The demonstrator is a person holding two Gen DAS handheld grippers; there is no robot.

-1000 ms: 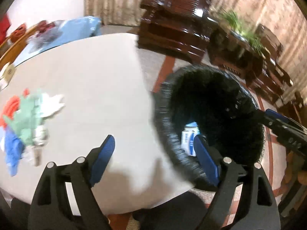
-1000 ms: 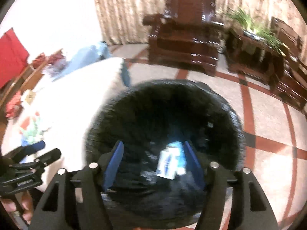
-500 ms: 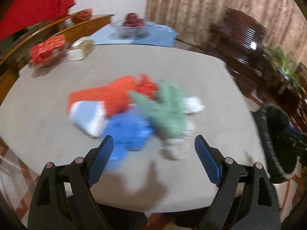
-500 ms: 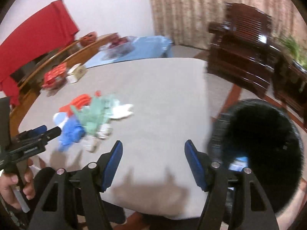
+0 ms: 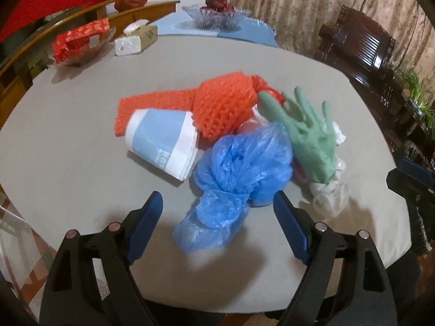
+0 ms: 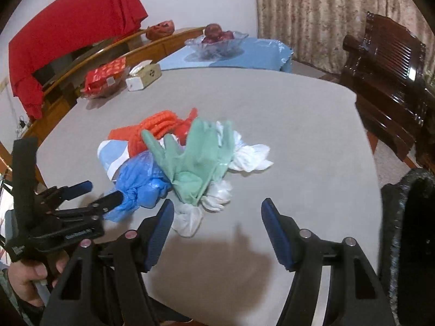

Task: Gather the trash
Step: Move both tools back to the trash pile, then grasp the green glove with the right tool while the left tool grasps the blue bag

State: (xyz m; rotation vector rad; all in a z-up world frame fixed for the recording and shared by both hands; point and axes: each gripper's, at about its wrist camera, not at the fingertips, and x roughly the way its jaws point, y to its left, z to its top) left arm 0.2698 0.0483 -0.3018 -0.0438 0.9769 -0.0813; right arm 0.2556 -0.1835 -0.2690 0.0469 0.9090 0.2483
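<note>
trash pile [image 5: 244,135] sits mid-desk [image 5: 68,163]: blue bag [image 5: 239,174] nearest, green glove [image 5: 310,138], orange net [image 5: 225,103], paper cup [image 5: 163,141]. left tongs [image 5: 217,225] straddle the blue bag's tail, closing, no pad contact yet. best to pinch the knotted neck only, not the glove. right tongs [image 6: 217,231] released, holding nothing. a second ago both were over the black bin [image 6: 407,231]; now both face the pile.

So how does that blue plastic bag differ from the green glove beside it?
The blue plastic bag is crumpled, glossy and knotted into a bundle; the green glove is matte and lies spread out, fingers splayed. The bag sits nearer the left hand-held gripper; the glove lies farther back. Both lie in one trash pile on the grey table.
</note>
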